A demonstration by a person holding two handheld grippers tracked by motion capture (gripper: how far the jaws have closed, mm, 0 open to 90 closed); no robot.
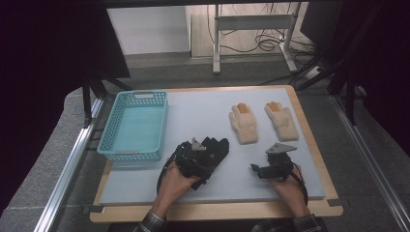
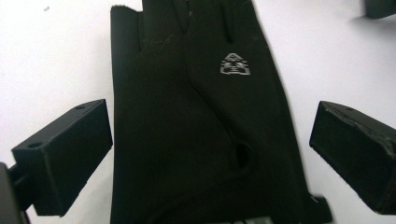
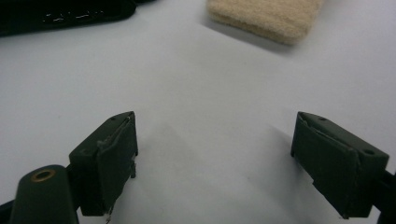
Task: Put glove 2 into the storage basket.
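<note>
A black glove (image 2: 201, 116) with a small grey logo lies flat on the pale mat (image 1: 193, 116), fingers pointing away from me. My left gripper (image 2: 210, 154) is open, one jaw on each side of the glove's palm and cuff, just above it; in the high view the left gripper (image 1: 200, 155) covers part of the black glove (image 1: 218, 146). My right gripper (image 1: 258, 170) hovers open over bare mat at the front right, nothing between its jaws (image 3: 215, 163). Two cream gloves (image 1: 243, 123) (image 1: 281, 120) with orange fingertips lie side by side behind it.
A teal plastic basket (image 1: 133, 125) stands on the left of the mat with nothing in it. The wooden table edge (image 1: 217, 210) runs along the front. In the right gripper view a cream cuff (image 3: 266, 16) lies ahead, with the black glove (image 3: 60, 14) at the far left.
</note>
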